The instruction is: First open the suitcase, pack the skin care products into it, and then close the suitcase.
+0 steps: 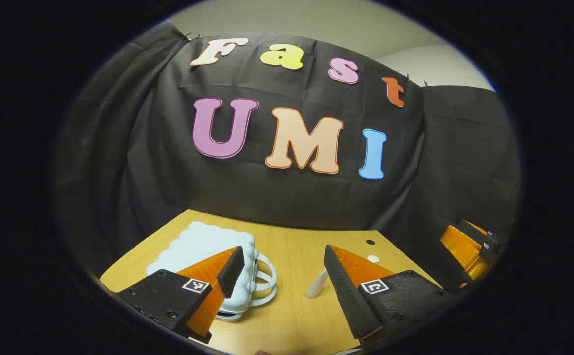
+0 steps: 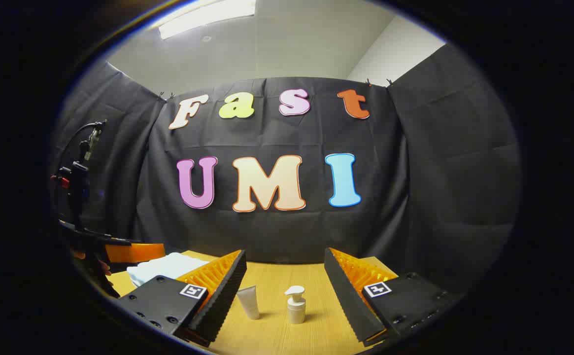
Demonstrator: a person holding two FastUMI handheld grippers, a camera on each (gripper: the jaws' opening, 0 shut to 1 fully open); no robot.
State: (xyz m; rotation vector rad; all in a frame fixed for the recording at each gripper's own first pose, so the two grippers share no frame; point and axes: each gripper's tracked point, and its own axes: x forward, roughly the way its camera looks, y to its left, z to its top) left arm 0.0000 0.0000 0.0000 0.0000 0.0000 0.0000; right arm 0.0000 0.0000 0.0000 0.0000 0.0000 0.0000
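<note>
On the light wooden table a pale blue, scallop-edged hard-shell suitcase lies flat with its lid down and its loop handles turned toward the table's middle. In the left gripper view the left gripper is spread wide with nothing between its fingers, one finger overlapping the suitcase's near corner in the picture; contact cannot be confirmed. A small white squeeze tube stands just right of the handles, and the other gripper shows at the right edge. In the right gripper view the right gripper is likewise wide open and empty, framing the tube and a white pump bottle, both upright and apart, with the suitcase to the left.
</note>
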